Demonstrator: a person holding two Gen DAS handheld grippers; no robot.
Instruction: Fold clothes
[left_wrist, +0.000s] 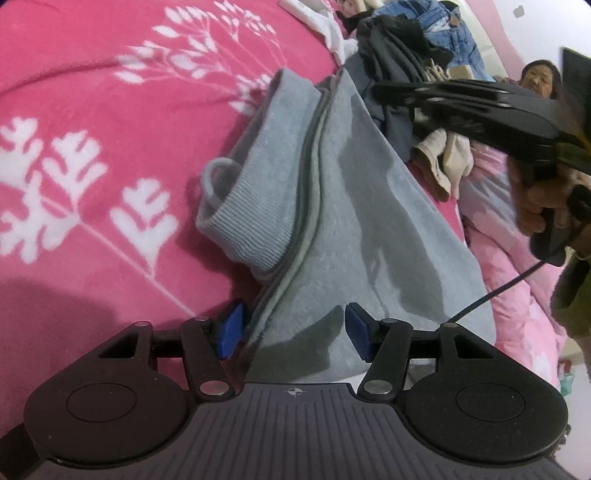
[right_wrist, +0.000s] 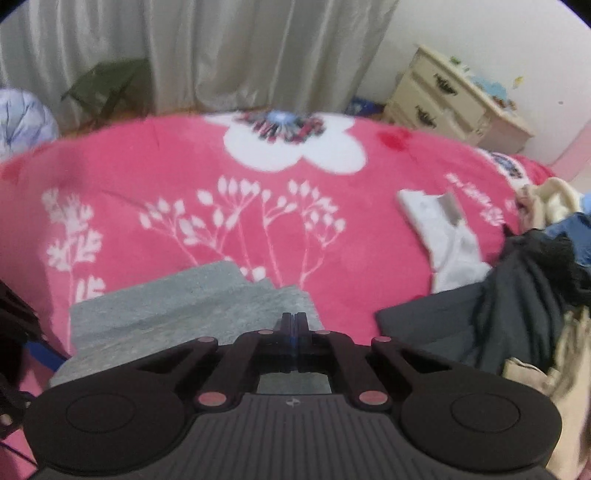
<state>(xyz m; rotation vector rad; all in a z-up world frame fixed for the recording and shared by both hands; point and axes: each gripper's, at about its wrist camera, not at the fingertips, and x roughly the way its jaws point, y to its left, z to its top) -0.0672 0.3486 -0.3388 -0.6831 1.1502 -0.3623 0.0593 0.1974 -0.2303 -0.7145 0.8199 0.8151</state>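
Grey sweatshirt (left_wrist: 354, 206): part-folded on pink floral bed blanket (left_wrist: 92, 110). Soft, limp knit, light; ribbed hem (left_wrist: 236, 225) likely firmest hold. Left gripper (left_wrist: 293, 328) jaws apart, straddling near edge. Right gripper (right_wrist: 294, 325) jaws together over cloth; whether fabric pinched, unclear.

A pink fleece blanket with white plant and flower prints (right_wrist: 147, 155) covers the bed. Pale grey pleated curtains (right_wrist: 221, 48) hang behind it; a cream wooden drawer chest (right_wrist: 454, 107) stands at right.
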